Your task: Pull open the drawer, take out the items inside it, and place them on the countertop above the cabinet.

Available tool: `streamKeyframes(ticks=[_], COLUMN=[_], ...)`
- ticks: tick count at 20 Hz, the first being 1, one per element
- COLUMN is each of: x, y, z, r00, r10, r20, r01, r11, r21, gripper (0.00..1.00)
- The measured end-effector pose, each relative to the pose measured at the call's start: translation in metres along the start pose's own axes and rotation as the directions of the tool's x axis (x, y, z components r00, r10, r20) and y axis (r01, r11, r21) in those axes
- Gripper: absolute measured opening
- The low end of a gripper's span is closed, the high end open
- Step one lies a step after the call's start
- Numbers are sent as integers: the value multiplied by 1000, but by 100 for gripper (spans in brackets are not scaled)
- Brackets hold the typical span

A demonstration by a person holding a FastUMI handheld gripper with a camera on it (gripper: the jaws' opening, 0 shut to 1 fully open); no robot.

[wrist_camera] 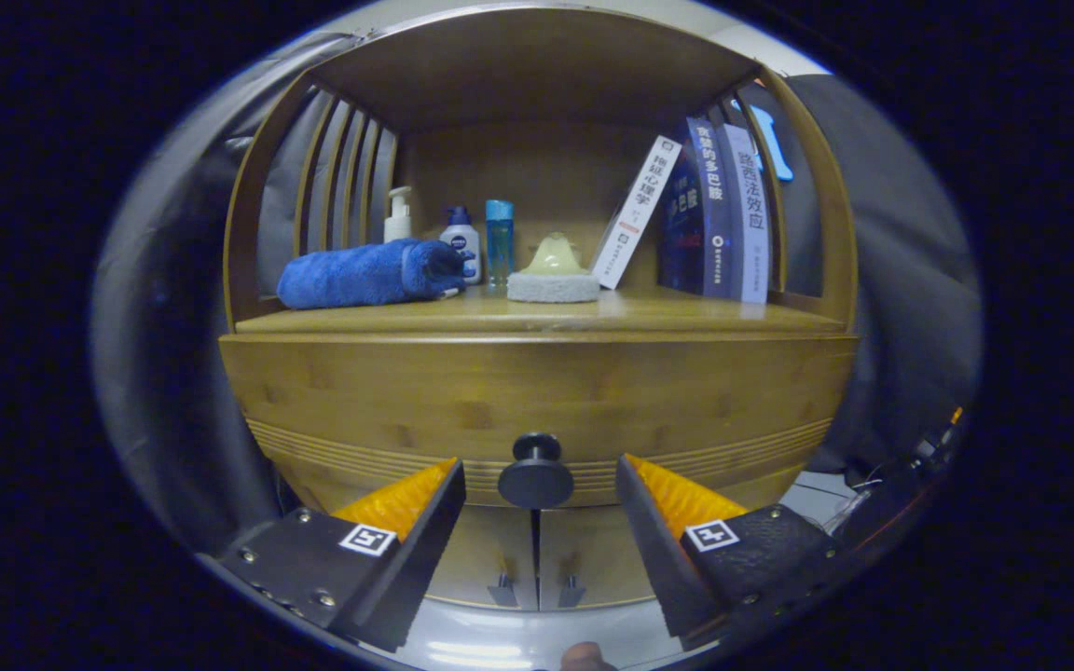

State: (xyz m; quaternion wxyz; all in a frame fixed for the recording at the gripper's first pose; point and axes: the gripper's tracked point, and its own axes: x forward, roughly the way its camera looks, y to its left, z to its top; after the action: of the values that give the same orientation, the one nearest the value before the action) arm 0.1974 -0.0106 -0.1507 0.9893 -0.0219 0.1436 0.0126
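Gripper (537, 485): fingers spread wide apart, gripping nothing, level with the drawer's lower edge. Drawer (388, 391): wooden front, shut flush with the cabinet, its contents hidden. Knob (535, 475): dark, round, at 12 o'clock from the gap between the fingers, sitting between the two fingertips and touching neither; nothing stands between fingers and knob. Countertop (705, 317): wooden shelf surface directly above the drawer, under an arched wooden hood, already partly occupied. Rolled towel (364, 273): blue, lying on its side at 10 o'clock from the knob, near the countertop's front edge. Pump bottle (397, 216): white, upright behind the towel. Lotion bottle (462, 240): white with blue cap, upright, just beside the towel's end. Blue tumbler (499, 238): tall, translucent, upright, next to the lotion bottle. Sponge pad (553, 286): grey, flat, at 12 o'clock from the knob, with a pale yellow domed piece (556, 253) resting on top. Books (714, 214): at 1 o'clock, one white volume leaning against several upright dark and pale ones. Lower cabinet doors (481, 559): two, closed, at 6 o'clock below the drawer, with small handles at the centre seam
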Motion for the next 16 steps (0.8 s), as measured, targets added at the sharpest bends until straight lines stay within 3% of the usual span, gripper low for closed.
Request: streamKeyframes(ticks=[16], x=[-206], y=[8], z=[153], r00=[972], r10=[66], r20=[225], r01=[-60], r11=[998], r21=[-34], gripper=[97])
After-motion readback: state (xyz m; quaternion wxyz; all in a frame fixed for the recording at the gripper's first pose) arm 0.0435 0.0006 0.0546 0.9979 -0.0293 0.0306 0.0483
